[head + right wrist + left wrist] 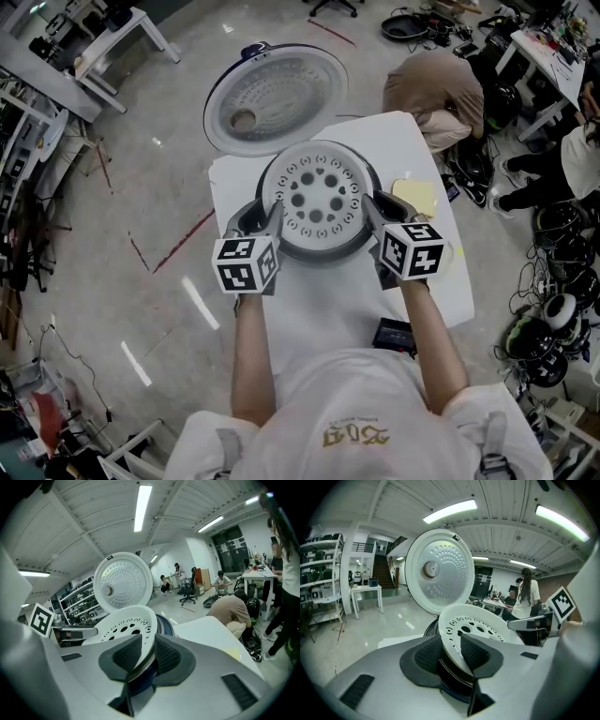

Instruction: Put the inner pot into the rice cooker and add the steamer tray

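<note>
The white perforated steamer tray [319, 199] lies in the mouth of the rice cooker [265, 180], whose round lid [277, 98] stands swung open behind. Whatever is under the tray is hidden. My left gripper [267, 214] straddles the tray's left rim and my right gripper [375, 210] its right rim. In the left gripper view the tray [480, 625] edge runs between the left gripper [452, 654] pads with slack around it. The right gripper view shows the tray [124, 627] rim loose inside the right gripper [147, 657] too. Both grippers are open.
The cooker stands on a small white table [412, 141] with a yellow sheet [414, 195] at its right and a black device [394, 333] by the near edge. A person crouches [436, 89] behind the table; cables and gear crowd the floor at right.
</note>
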A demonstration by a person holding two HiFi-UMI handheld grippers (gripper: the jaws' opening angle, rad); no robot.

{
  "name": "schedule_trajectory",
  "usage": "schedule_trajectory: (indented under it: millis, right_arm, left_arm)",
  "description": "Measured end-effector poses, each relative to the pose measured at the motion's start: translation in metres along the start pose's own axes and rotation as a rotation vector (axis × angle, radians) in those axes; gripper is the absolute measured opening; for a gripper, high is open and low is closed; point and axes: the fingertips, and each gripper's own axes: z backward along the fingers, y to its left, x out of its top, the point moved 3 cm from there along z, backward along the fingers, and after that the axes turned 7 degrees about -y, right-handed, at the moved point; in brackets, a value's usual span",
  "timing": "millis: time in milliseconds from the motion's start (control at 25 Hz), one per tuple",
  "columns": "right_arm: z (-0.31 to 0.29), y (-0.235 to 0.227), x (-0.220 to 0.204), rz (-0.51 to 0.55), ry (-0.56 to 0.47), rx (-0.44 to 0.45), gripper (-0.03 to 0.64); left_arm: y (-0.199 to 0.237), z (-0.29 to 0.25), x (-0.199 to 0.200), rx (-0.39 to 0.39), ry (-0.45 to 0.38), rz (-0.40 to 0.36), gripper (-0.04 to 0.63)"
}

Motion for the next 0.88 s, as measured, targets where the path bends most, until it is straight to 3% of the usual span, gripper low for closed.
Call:
schedule_trajectory:
  millis: [280,480,680,880]
  right_arm:
    - [0.001,0.001,-0.001,0.024,0.007,-0.012,0.109]
    - [0.003,-0.001,-0.003,0.037,0.015,-0.020,0.118]
    - [0.000,0.001,-0.002,0.041,0.013,-0.020,0.118]
    - [0.007,0.003,0.001,0.030,-0.007,-0.020,0.118]
  left_arm:
    - [-0.008,-0.002,-0.003,0.018,0.027,-0.130,0.197]
    - [-0.010,-0.005,-0.003,0.022,0.028,-0.152,0.207]
    - [-0.005,-0.008,-0.014,0.063,0.102,-0.315,0.272]
    - [-0.004,-0.005,-0.011,0.057,0.069,-0.248,0.283]
